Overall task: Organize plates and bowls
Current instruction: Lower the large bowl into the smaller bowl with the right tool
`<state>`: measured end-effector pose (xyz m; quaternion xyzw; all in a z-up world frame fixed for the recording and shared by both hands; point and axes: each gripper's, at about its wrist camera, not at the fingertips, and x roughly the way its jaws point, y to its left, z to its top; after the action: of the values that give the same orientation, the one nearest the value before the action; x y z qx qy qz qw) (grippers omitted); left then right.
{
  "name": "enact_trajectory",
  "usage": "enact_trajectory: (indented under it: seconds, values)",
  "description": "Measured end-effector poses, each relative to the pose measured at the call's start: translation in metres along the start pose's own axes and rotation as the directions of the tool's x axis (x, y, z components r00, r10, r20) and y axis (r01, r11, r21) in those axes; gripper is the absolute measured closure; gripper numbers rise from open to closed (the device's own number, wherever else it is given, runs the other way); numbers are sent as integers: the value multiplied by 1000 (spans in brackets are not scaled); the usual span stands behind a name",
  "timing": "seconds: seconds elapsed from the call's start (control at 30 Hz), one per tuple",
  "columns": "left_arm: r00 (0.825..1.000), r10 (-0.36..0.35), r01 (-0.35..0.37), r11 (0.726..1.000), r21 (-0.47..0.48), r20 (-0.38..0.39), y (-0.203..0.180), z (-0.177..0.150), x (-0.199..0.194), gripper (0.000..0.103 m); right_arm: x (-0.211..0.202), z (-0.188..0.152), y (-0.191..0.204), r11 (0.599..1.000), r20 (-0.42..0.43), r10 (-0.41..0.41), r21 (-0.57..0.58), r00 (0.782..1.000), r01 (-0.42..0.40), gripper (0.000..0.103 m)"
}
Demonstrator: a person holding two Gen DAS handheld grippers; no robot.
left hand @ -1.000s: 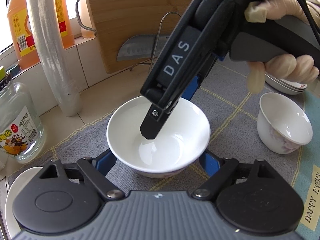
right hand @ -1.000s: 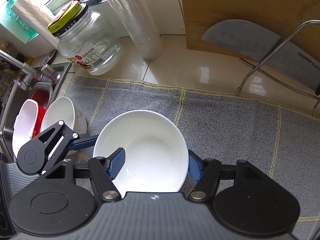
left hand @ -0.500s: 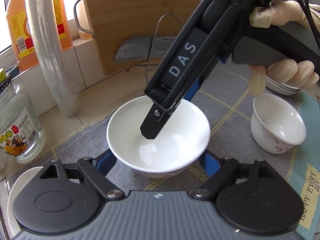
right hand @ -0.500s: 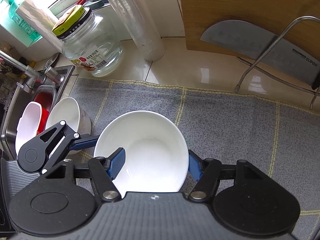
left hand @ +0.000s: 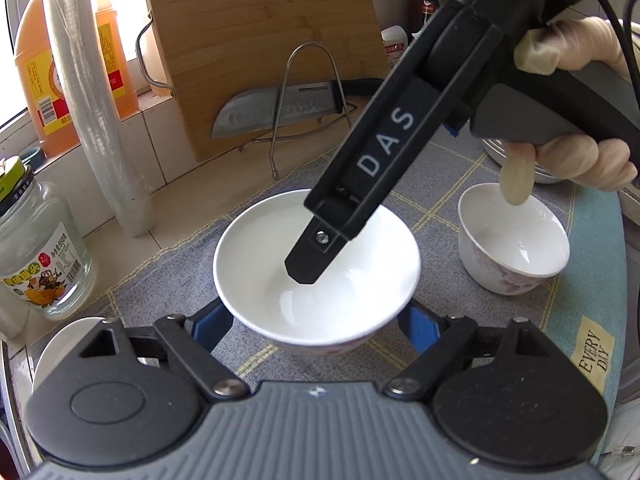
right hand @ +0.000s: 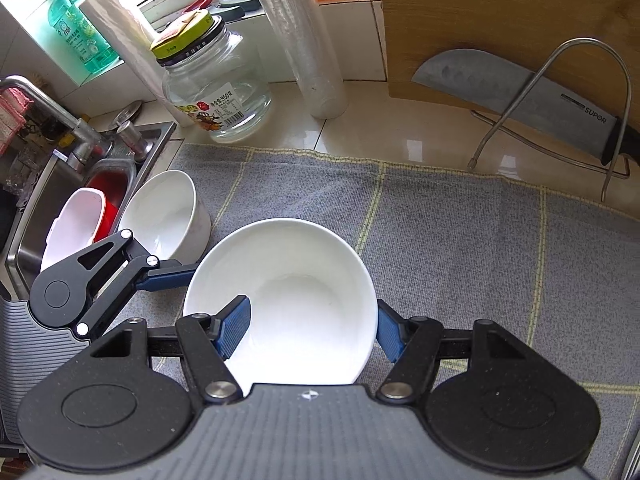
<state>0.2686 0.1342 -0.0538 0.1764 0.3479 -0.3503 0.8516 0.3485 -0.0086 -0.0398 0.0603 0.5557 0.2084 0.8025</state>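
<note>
A white bowl (left hand: 276, 268) is held above the grey checked mat (left hand: 436, 184). My left gripper (left hand: 316, 322) straddles it, its blue fingers on either side of the bowl's base. My right gripper (right hand: 310, 330) also holds this bowl (right hand: 296, 292), one finger inside and one outside the rim; its black finger shows in the left wrist view (left hand: 320, 256). A smaller flowered bowl (left hand: 512, 236) stands on the mat to the right. Another white bowl (right hand: 164, 212) stands at the mat's left edge by the sink.
A glass jar (right hand: 212, 84), a roll of film (right hand: 304, 40), a cutting board (right hand: 504, 20) and a knife on a wire rack (right hand: 520, 92) line the back. The sink (right hand: 60, 208) holds a red and a white dish. Stacked plates (left hand: 540, 172) lie at far right.
Both grippers and the bowl have risen and shifted right over the mat. The flowered bowl and knife rack appear nearer.
</note>
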Motion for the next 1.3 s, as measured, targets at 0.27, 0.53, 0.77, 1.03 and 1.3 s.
enact_trajectory:
  seconds: [0.27, 0.53, 0.77, 1.03, 1.3]
  values:
    - [1000, -14, 14, 1000, 5, 0, -20, -6, -20, 14, -23, -29, 10, 1000, 28, 5, -11, 1000, -5, 32]
    - [1000, -31, 31, 999, 15, -1, -48, -7, -37, 14, -51, -61, 14, 1000, 81, -7, -2, 997, 7, 32]
    - [997, -75, 74, 996, 48, 15, -69, 4, -40, 14, -73, -83, 4, 999, 122, -46, 24, 991, 44, 32]
    - [991, -129, 123, 984, 126, 44, -92, 25, -30, 14, -102, -102, -23, 991, 179, -111, 100, 978, 94, 31]
    - [982, -179, 166, 967, 193, 53, -116, 43, -11, 14, -119, -118, -48, 976, 211, -182, 162, 961, 149, 31]
